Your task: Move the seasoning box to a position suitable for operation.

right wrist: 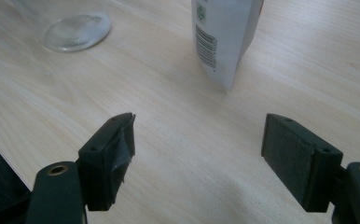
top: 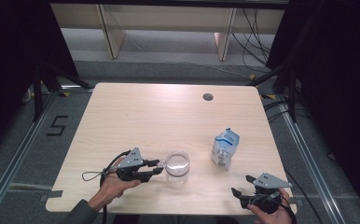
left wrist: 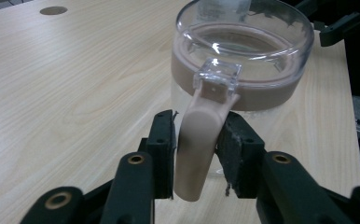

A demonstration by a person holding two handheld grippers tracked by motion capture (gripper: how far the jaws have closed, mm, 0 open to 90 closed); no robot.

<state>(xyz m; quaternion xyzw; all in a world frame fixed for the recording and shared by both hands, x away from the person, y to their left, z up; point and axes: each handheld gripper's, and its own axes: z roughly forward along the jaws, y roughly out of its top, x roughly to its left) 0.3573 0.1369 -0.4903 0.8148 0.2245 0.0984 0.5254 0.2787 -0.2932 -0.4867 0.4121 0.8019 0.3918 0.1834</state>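
Note:
A clear plastic jug [top: 177, 167] with a beige band under its rim stands upright near the table's front edge. In the left gripper view the jug [left wrist: 243, 51] is close ahead, and its beige handle [left wrist: 199, 158] points back between the jaws. My left gripper [top: 157, 167] [left wrist: 199, 121] has both pads against the handle's sides, with no gap that I can make out. A white and blue pouch [top: 225, 148] [right wrist: 225, 37] stands upright to the jug's right. My right gripper [top: 241, 184] [right wrist: 199, 135] rests at the front right corner with its jaws wide apart and nothing between them. The jug's base [right wrist: 75, 30] lies far left in the right gripper view.
The light wooden table [top: 145, 116] has a round cable hole [top: 208, 97] [left wrist: 53, 10] near its far edge. Dark curtains flank both sides, and cables lie on the floor at the right. A person's hands hold both grippers from the near edge.

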